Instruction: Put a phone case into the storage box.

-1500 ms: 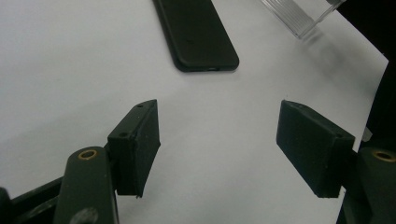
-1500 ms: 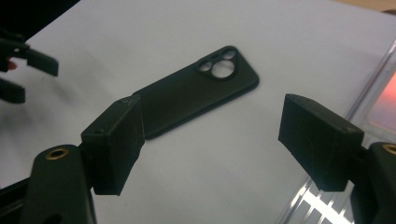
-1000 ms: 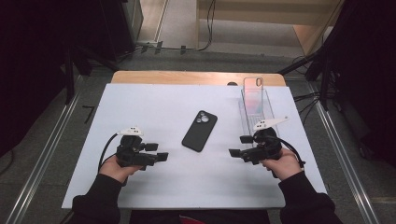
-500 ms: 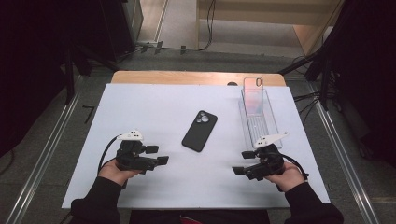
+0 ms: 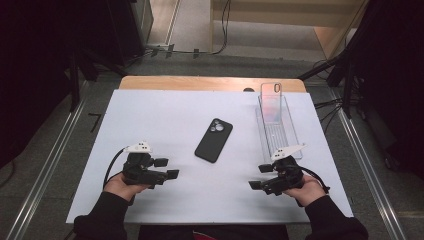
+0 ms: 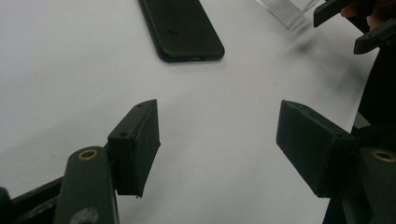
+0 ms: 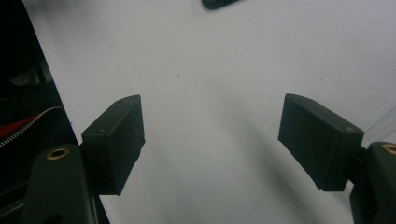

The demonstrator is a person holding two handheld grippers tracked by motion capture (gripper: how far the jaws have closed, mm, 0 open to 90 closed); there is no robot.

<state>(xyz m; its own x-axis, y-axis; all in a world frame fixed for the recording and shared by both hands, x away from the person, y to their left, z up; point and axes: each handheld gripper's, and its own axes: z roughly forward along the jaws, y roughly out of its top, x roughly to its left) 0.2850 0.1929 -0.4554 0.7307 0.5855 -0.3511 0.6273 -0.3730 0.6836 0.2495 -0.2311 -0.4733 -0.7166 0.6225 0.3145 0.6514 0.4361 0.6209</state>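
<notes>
A: Where is the black phone [image 5: 214, 140] sitting?

B: It lies flat, camera side up, near the middle of the white table sheet [image 5: 165, 115], tilted a little, with its lens end pointing away from the person. In the left gripper view the phone [image 6: 181, 29] shows at the top, its lower edge toward the jaws.

A: And the two tools?

B: The left gripper [image 5: 166, 168] is at the near left of the sheet, held in the person's left hand [image 5: 125, 185]. Its jaws stand apart with nothing but bare sheet between them, and it is well apart from the phone. The right gripper [image 5: 260, 176] is at the near right, in the right hand [image 5: 307, 189], jaws likewise spread and holding nothing.

A: Anything else on the table?

B: A clear plastic tray [image 5: 278, 131] runs lengthwise on the right side, with a clear phone case [image 5: 271, 102] standing at its far end. The right gripper is just beside the tray's near end; its grey plate overlaps that end in the high view, and I cannot tell whether they touch
</notes>
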